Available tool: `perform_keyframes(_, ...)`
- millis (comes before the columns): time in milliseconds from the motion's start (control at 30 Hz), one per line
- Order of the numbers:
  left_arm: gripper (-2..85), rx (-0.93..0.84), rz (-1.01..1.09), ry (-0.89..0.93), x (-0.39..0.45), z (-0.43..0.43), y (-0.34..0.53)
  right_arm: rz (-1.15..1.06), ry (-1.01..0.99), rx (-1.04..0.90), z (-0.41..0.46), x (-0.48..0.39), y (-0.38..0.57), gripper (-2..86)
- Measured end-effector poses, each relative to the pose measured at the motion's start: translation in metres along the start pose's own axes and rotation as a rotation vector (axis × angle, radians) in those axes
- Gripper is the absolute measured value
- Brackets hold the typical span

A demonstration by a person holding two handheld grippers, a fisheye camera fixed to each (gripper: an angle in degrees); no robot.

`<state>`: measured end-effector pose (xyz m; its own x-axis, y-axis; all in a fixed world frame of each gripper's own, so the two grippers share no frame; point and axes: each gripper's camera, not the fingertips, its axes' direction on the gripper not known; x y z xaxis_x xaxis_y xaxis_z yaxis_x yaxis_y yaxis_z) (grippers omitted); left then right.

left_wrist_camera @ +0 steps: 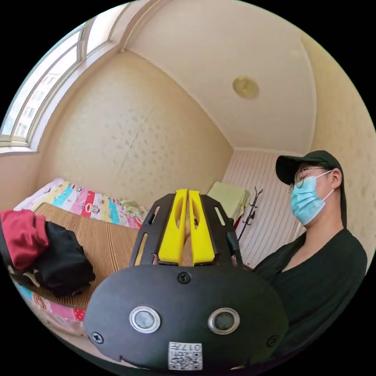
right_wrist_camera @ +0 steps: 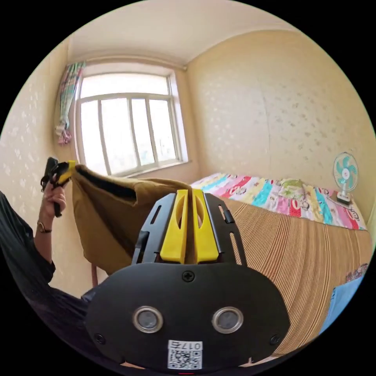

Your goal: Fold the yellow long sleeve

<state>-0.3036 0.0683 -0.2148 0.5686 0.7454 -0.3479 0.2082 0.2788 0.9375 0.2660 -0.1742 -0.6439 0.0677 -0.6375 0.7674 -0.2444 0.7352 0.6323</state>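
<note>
Up in the air, between the two grippers, hangs the yellow long sleeve (right_wrist_camera: 113, 219). It is a mustard-yellow top, and it is held high above the bed (right_wrist_camera: 305, 250), not lying on it.

In the right gripper view, the left gripper (right_wrist_camera: 64, 172) is far off to one side, near the window (right_wrist_camera: 129, 125). A hand (right_wrist_camera: 55, 197) holds it up. Its jaws are pinched on one top corner of the yellow long sleeve. From there the top edge of the cloth runs straight across to the right gripper (right_wrist_camera: 188, 223). The cloth goes in behind its yellow jaws, which are pressed close together. It looks like they are clamped on the other corner, but the pinch itself is hidden.

In the left gripper view, that gripper's jaws are also closed tight, with a thin bit of brownish cloth between them.

So the long way of the shirt runs from one gripper to the other, and the rest hangs down. The bed is just ahead of the right gripper, so I think the next move is to lower the shirt flat onto the striped mat (right_wrist_camera: 297, 258).

A pile of red and black clothes (left_wrist_camera: 43, 250) sits on the bed. I see no boxes or baskets.
</note>
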Motion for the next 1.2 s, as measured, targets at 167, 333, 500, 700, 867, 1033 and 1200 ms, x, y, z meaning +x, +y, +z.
perform_keyframes(167, -0.8, 0.072, 0.247, -0.150, 0.074, 0.009, -0.044, -0.126, -0.002, 0.269, -0.133, -0.050, -0.081, 2.3)
perform_keyframes(333, 1.4, -0.295, 0.145, 0.079, 0.067, 0.125, -0.007, -0.284, 0.279, 0.336, -0.178, -0.101, -0.127, 2.2)
perform_keyframes(500, 15.6, -0.530, -0.001, 0.398, 0.052, 0.251, 0.081, -0.342, 0.341, 0.311, -0.183, -0.110, -0.162, 2.2)
perform_keyframes(700, 13.4, -0.626, -0.032, 0.533, 0.097, 0.337, 0.150, -0.335, 0.594, 0.357, -0.203, -0.122, -0.185, 2.3)
perform_keyframes(867, 1.1, -0.477, -0.057, 0.375, 0.081, 0.321, 0.136, -0.272, 0.772, 0.377, -0.242, -0.104, -0.180, 2.4)
perform_keyframes(1033, 0.4, -0.219, 0.034, 0.257, 0.042, 0.264, 0.052, -0.078, 0.745, 0.356, -0.288, -0.011, -0.172, 2.6)
perform_keyframes(1200, 1.4, -0.265, 0.212, -0.128, 0.002, 0.338, -0.017, 0.039, 0.595, -0.017, -0.201, 0.124, -0.207, 3.3)
